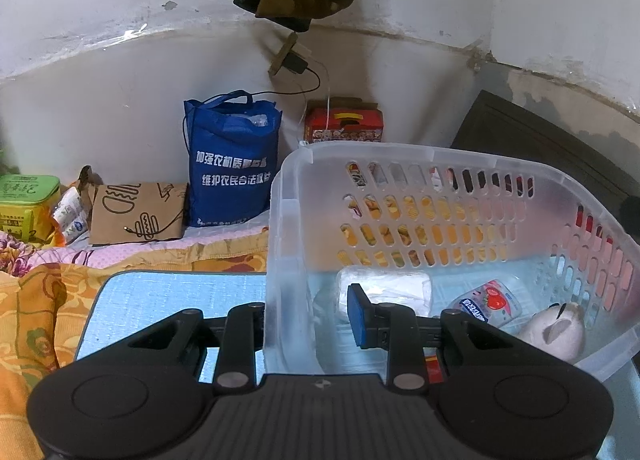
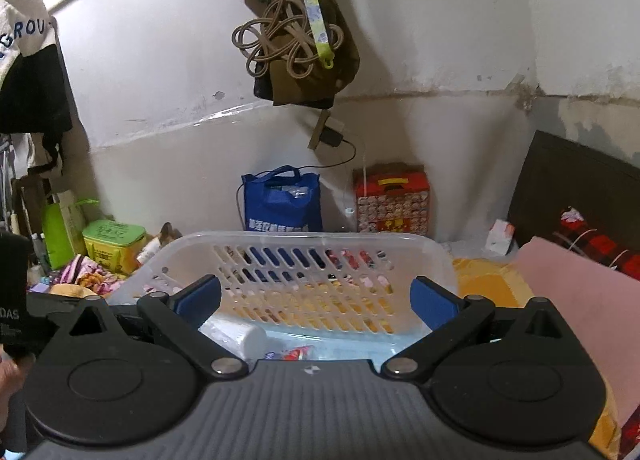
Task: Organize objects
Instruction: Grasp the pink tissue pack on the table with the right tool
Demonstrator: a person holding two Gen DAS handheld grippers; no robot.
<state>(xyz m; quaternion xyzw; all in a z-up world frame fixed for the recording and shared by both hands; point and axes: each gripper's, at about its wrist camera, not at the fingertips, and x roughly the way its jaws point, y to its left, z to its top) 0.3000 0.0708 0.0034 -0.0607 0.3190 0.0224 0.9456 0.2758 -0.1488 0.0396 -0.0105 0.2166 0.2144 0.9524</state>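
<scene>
On blue mat, left hand-held gripper point(image 1: 308, 312) apparently clamping basket point(image 1: 276, 220) wall, right hand-held gripper point(image 2: 316, 302) wide, empty.

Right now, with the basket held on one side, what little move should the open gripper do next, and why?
Probably lift the right hand-held gripper back and away from the basket. Its jaws stand wide open with nothing between them, while the wrapped white roll and strawberry packet already lie inside. The left hand-held gripper is clamped on the basket's wall.
</scene>
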